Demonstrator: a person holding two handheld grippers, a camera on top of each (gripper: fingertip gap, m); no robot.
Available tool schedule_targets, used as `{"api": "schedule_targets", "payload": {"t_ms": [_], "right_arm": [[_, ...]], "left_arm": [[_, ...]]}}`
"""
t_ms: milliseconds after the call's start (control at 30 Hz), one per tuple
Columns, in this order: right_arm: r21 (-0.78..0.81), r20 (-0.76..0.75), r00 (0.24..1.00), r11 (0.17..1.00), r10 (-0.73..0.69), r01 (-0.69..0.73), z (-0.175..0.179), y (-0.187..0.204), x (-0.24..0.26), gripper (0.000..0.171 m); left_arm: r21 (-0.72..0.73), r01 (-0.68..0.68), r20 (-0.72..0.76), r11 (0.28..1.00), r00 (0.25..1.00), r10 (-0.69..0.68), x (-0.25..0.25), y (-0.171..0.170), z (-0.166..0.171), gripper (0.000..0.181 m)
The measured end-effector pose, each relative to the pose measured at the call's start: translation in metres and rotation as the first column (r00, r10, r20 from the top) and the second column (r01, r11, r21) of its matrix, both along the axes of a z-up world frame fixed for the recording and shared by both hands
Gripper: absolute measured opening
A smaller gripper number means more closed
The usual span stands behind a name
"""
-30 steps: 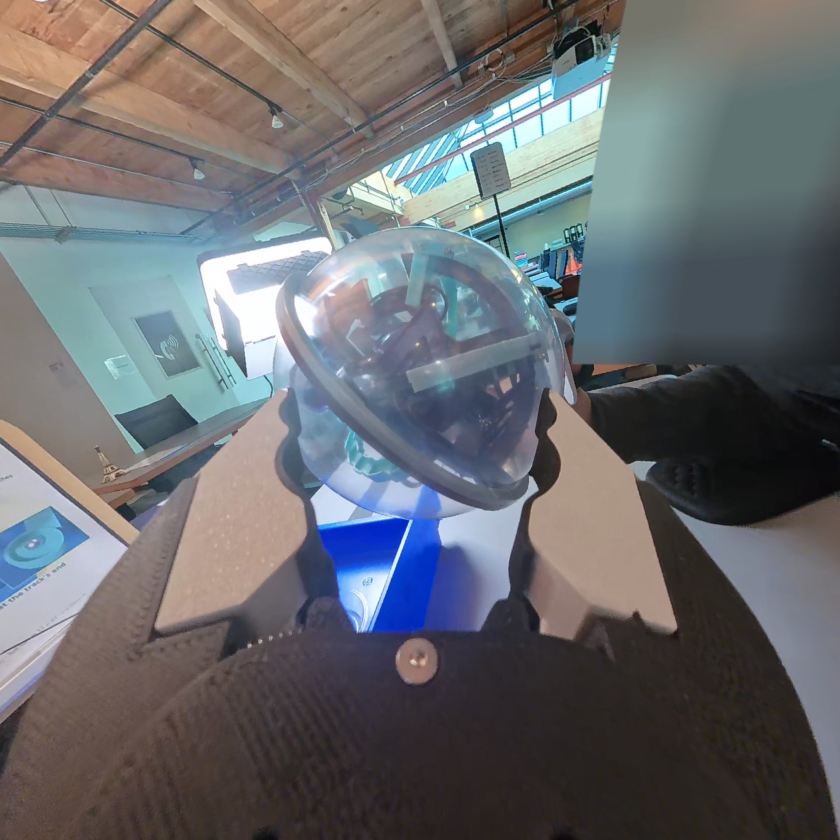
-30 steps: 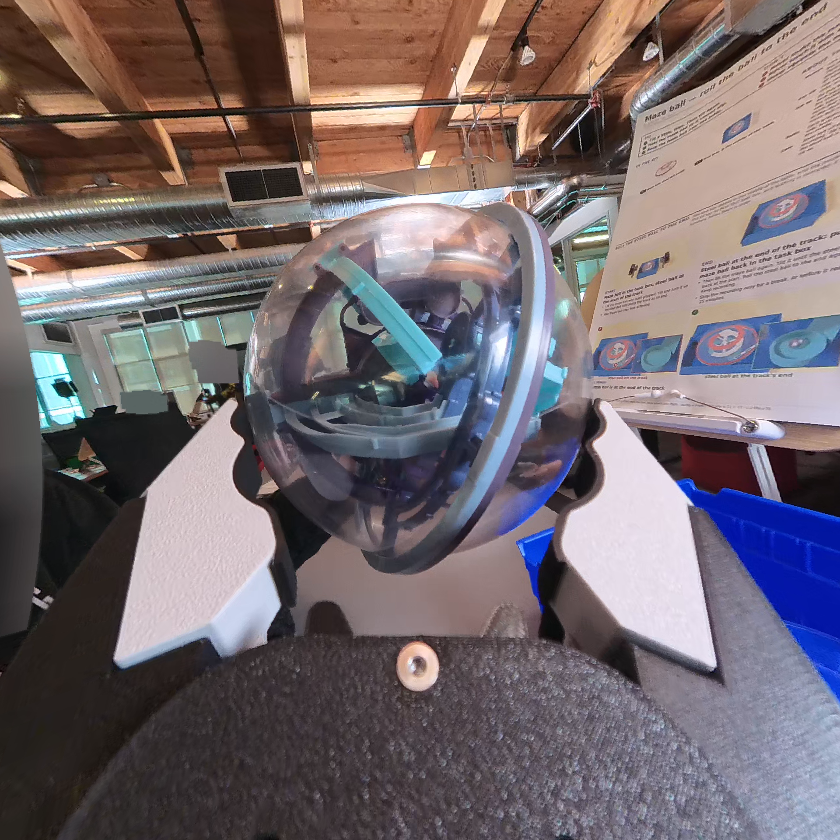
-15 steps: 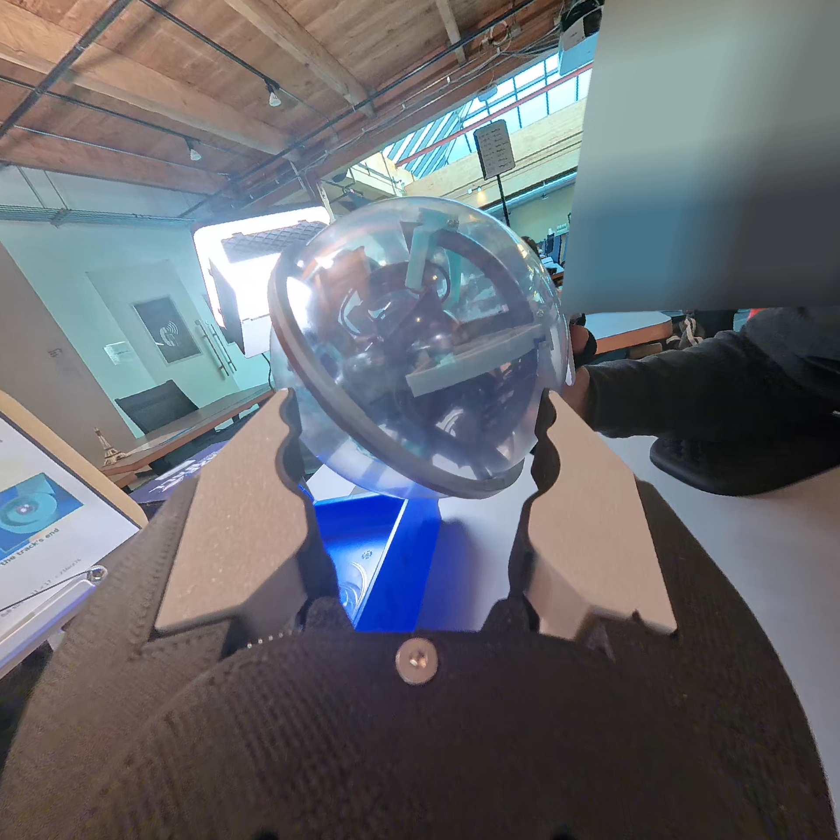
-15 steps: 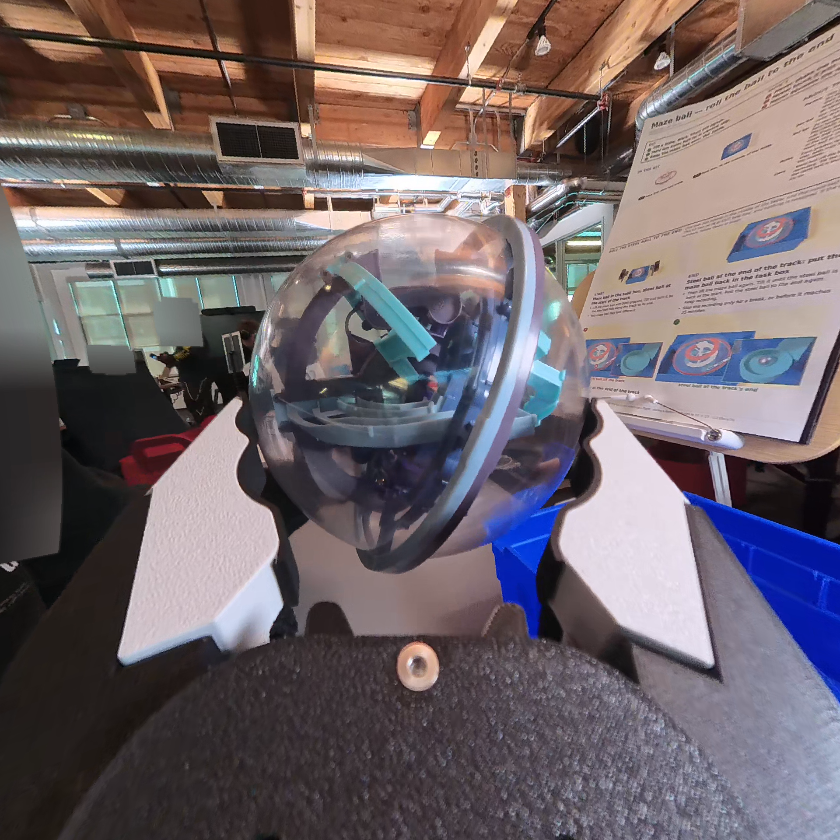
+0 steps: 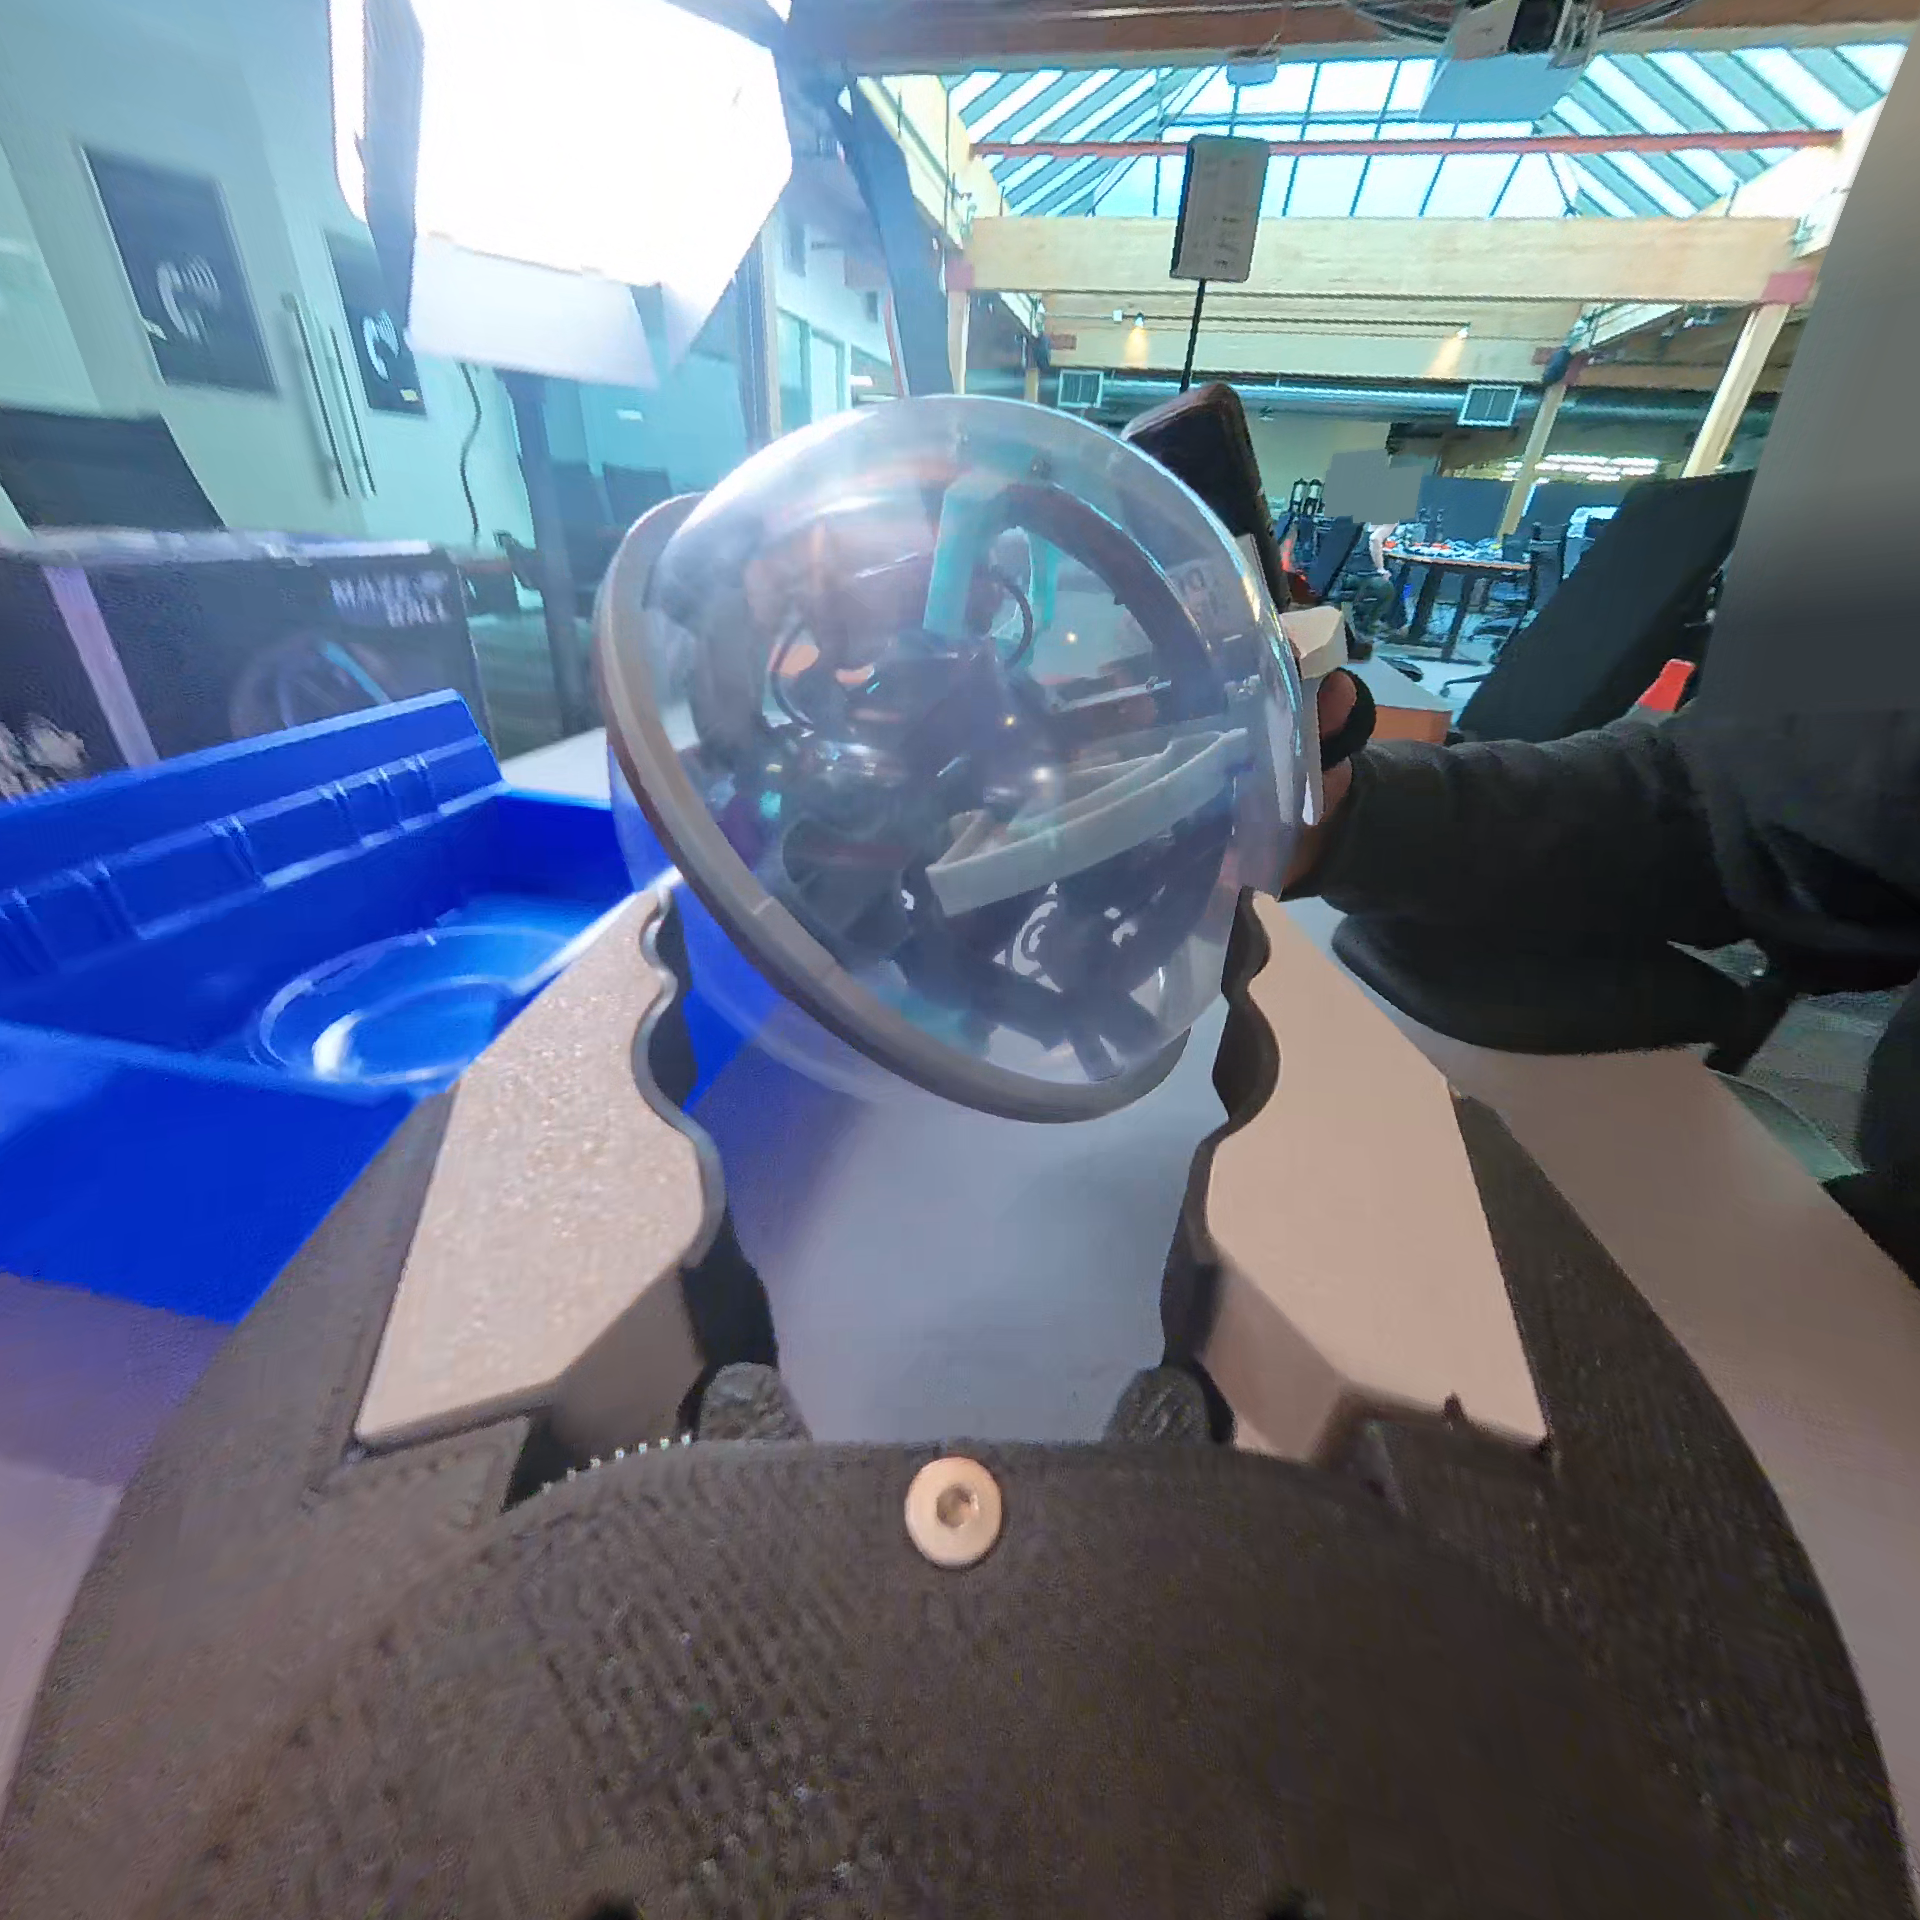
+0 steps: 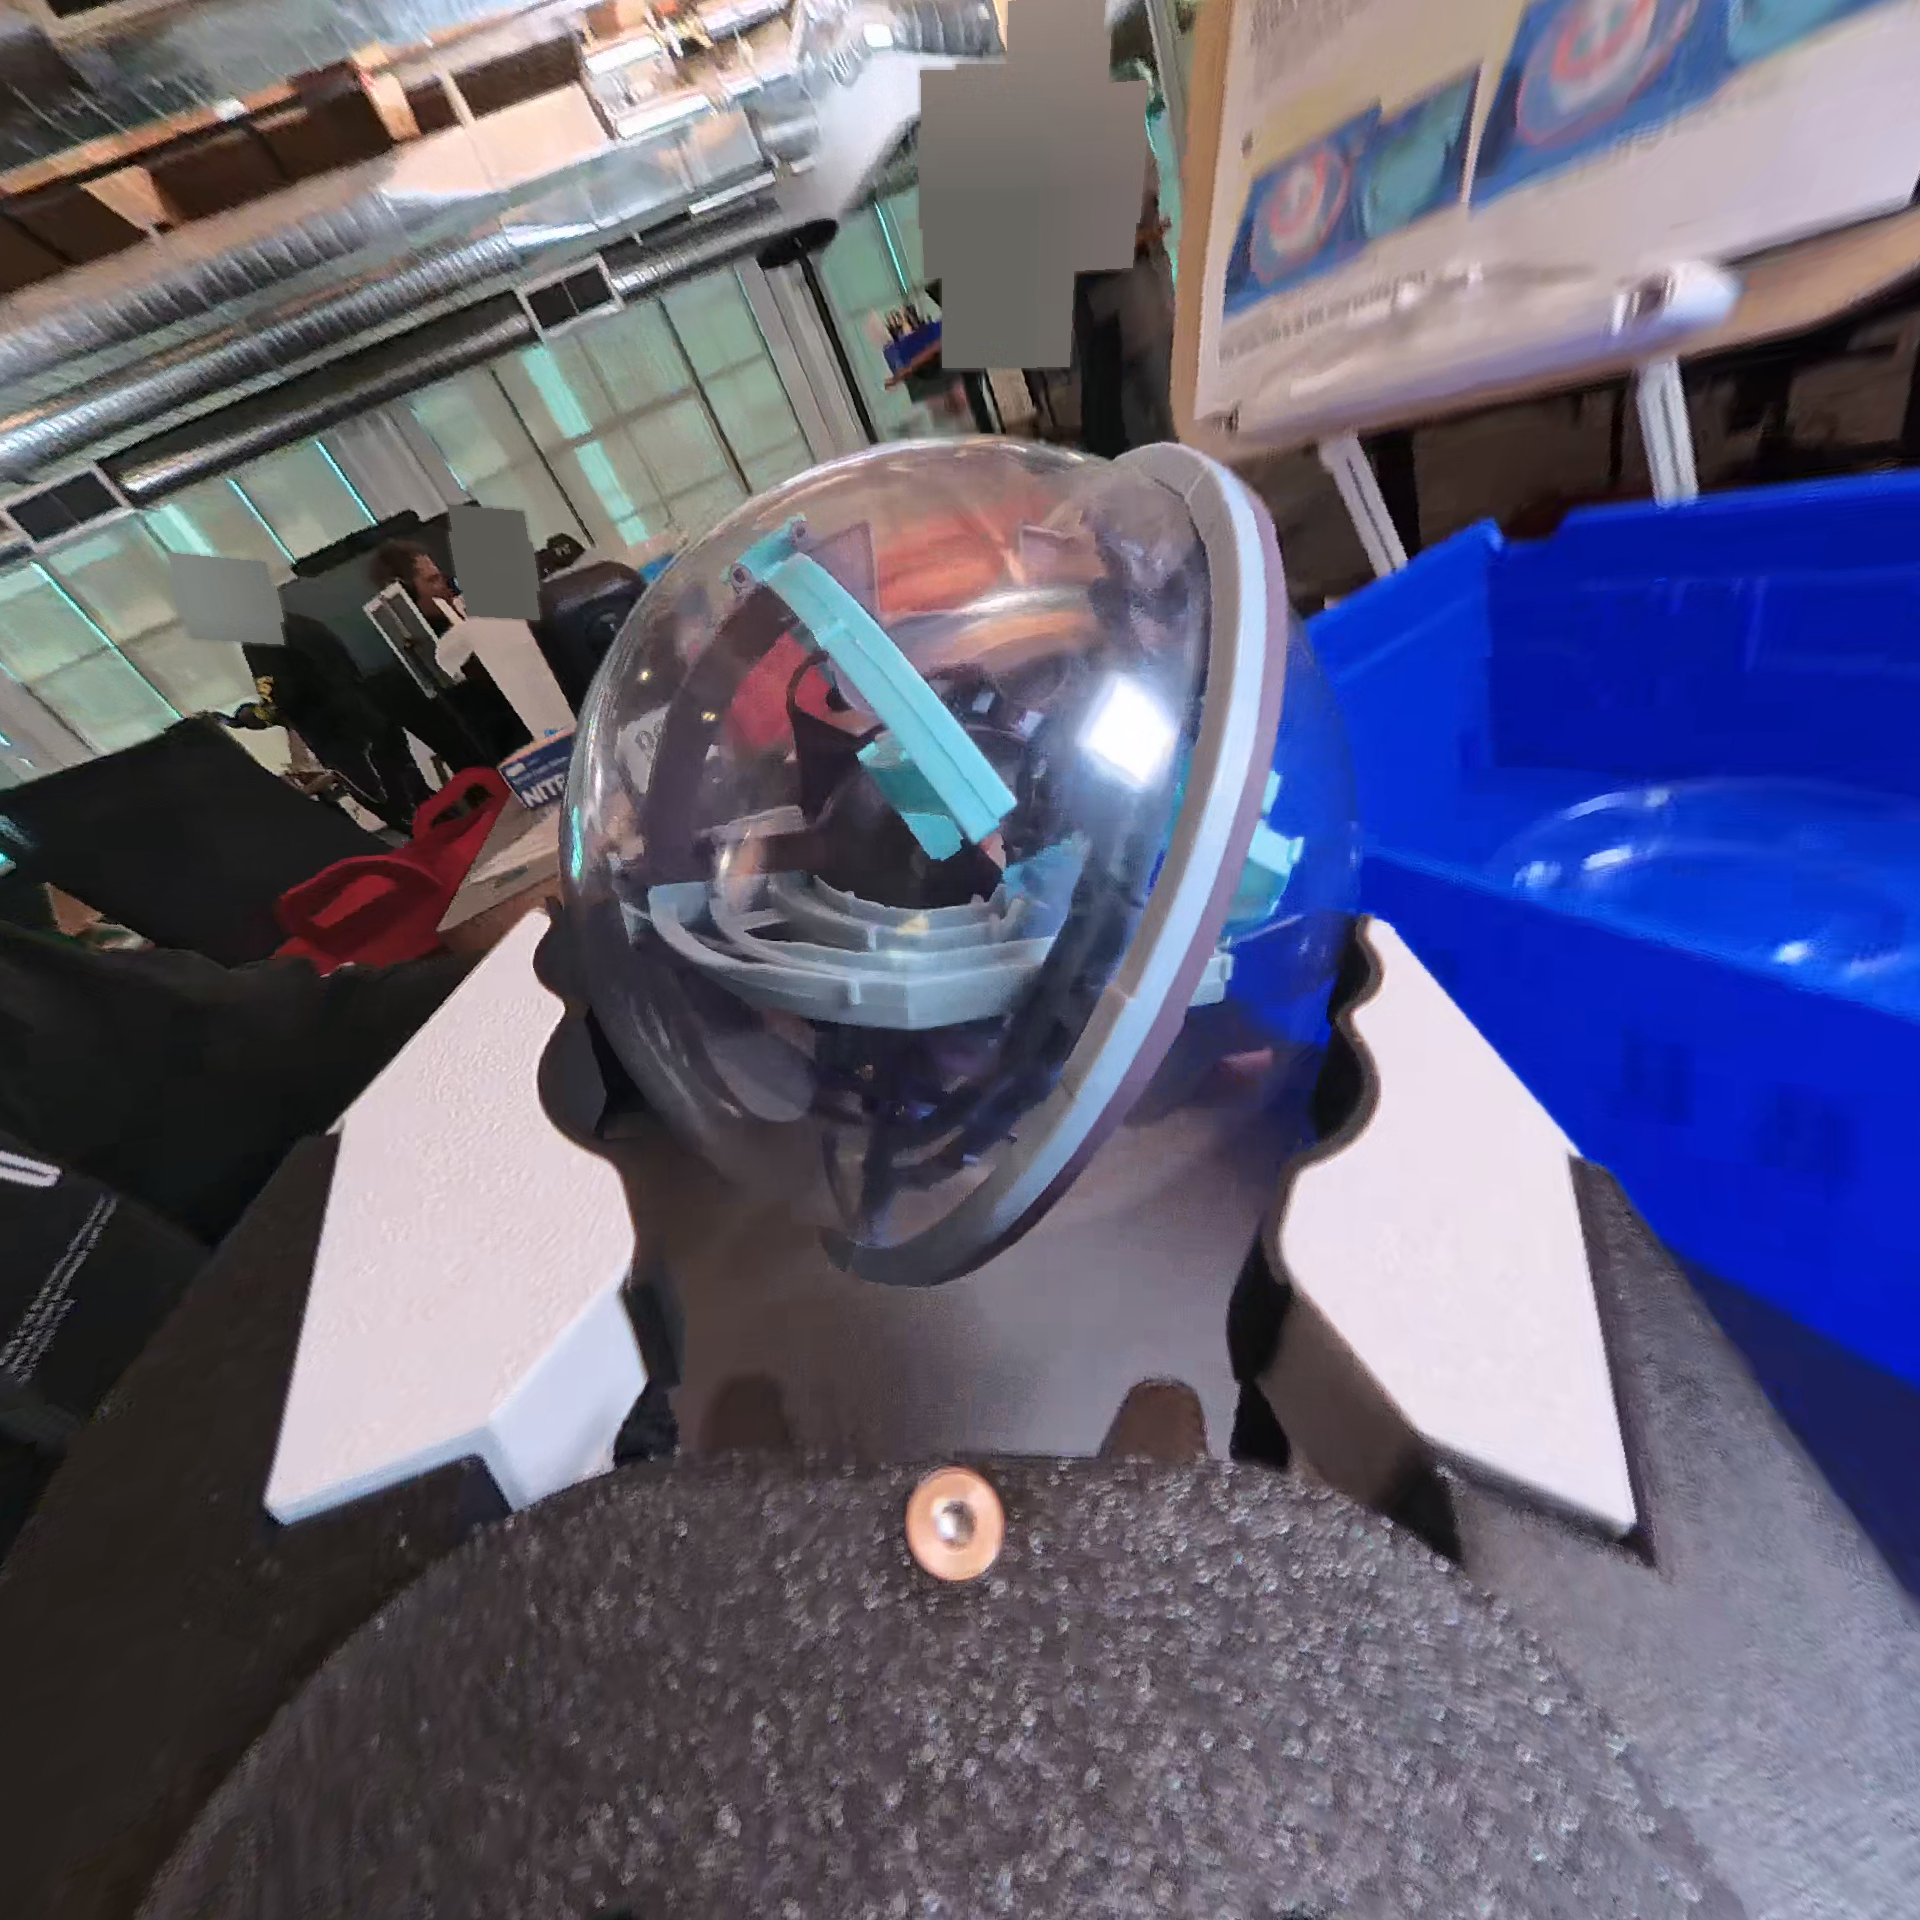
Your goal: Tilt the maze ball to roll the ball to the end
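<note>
The maze ball point(image 5: 935, 727) is a clear sphere with a grey equator ring and teal, grey and dark tracks inside. It is held in the air between both grippers, ring tilted. My left gripper point(image 5: 951, 914) is shut on its lower sides. My right gripper point(image 6: 956, 935) is shut on the same maze ball point(image 6: 914, 852) from the opposite side. One of its white fingertips point(image 5: 1317, 644) shows behind the ball in the left wrist view, with a dark-gloved hand point(image 5: 1507, 862) beside it. I cannot make out the small steel ball inside.
A blue bin point(image 5: 208, 831) stands close to the left, with a clear round cradle point(image 5: 405, 1008) in it; it also shows in the right wrist view point(image 6: 1662, 665). The grey table point(image 5: 966, 1268) lies below. An instruction board point(image 6: 1455, 156) stands behind the bin. People and a red object point(image 6: 374, 894) are far off.
Both grippers have pitched down with the maze ball. The ceiling has left the views, and the blue bin and table now fill the lower background. The grip is unchanged.
</note>
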State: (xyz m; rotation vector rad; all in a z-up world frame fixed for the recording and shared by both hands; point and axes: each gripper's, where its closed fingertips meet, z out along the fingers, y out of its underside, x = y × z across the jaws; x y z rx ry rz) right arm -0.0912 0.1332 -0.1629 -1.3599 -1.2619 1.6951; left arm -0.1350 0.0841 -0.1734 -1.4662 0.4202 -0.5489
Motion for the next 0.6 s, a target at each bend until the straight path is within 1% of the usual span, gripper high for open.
{"api": "schedule_targets", "payload": {"t_ms": [100,200,400,600], "right_arm": [[-0.070,0.099,0.995,0.998,0.006,0.001,-0.024,-0.002,0.005,0.140],[-0.124,0.167,0.986,0.992,0.009,0.012,-0.041,-0.001,0.010,0.140],[-0.125,0.307,0.952,0.991,-0.002,0.043,-0.063,0.002,0.012,0.140],[-0.181,0.355,0.935,0.982,0.015,0.053,-0.064,0.002,0.014,0.139]], "left_arm": [[-0.071,0.029,0.038,0.997,0.999,-0.027,0.004,0.001,-0.016,0.102],[-0.148,0.059,0.065,0.987,0.997,-0.050,0.007,0.004,-0.028,0.102],[-0.321,0.127,0.109,0.938,0.989,-0.097,0.010,0.006,-0.060,0.103],[-0.346,0.169,0.174,0.923,0.978,-0.114,0.010,0.006,-0.060,0.102]]}}
